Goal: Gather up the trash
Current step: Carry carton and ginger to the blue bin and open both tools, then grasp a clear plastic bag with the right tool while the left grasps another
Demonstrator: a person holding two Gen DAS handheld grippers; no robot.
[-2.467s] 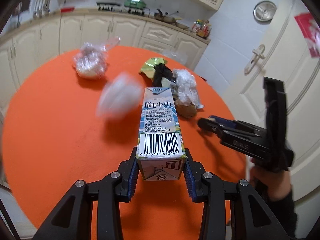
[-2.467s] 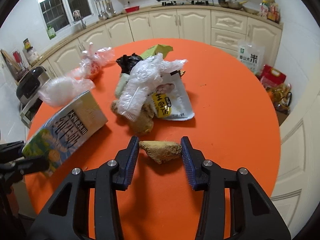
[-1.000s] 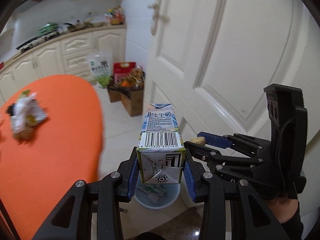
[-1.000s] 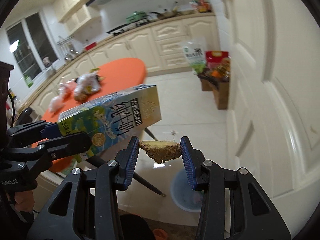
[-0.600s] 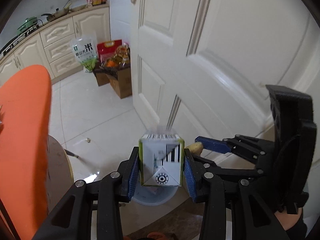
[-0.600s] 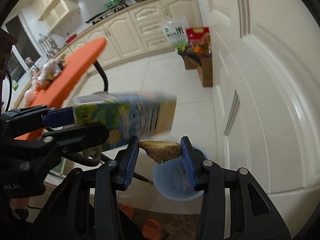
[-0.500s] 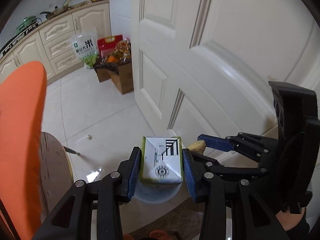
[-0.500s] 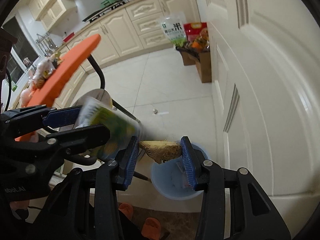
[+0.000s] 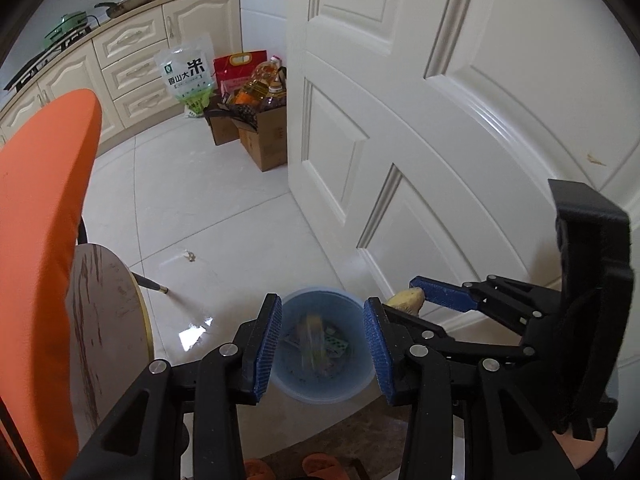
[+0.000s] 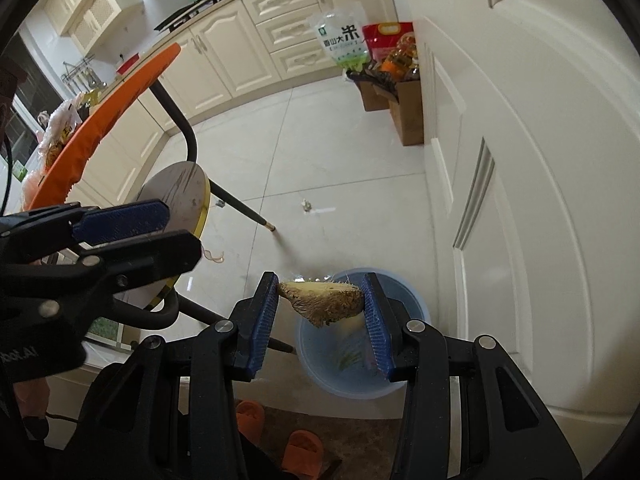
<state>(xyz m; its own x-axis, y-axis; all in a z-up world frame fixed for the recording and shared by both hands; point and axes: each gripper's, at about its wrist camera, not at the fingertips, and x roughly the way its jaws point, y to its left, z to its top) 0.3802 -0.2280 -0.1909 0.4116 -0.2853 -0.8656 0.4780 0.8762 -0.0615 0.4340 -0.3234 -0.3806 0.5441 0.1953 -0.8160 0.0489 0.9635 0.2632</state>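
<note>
A light blue trash bin (image 9: 352,384) stands on the floor by the white door; it also shows in the right wrist view (image 10: 404,376). My left gripper (image 9: 322,344) is open and empty right above it. The milk carton (image 9: 314,340) is a blur falling inside the bin. My right gripper (image 10: 322,320) is shut on a brown piece of ginger (image 10: 324,302) and holds it above the bin. The ginger's tip (image 9: 406,299) shows in the left wrist view beside my left gripper.
The orange round table (image 9: 36,208) is at the left, with more trash on it (image 10: 60,128). A round stool (image 10: 180,200) stands under it. Cardboard boxes with groceries (image 9: 256,124) sit by the white door (image 9: 460,120). Orange slippers (image 10: 280,436) lie on a mat.
My left gripper has opened and let go of the milk carton, which drops into the bin. My right gripper still holds the ginger above the bin.
</note>
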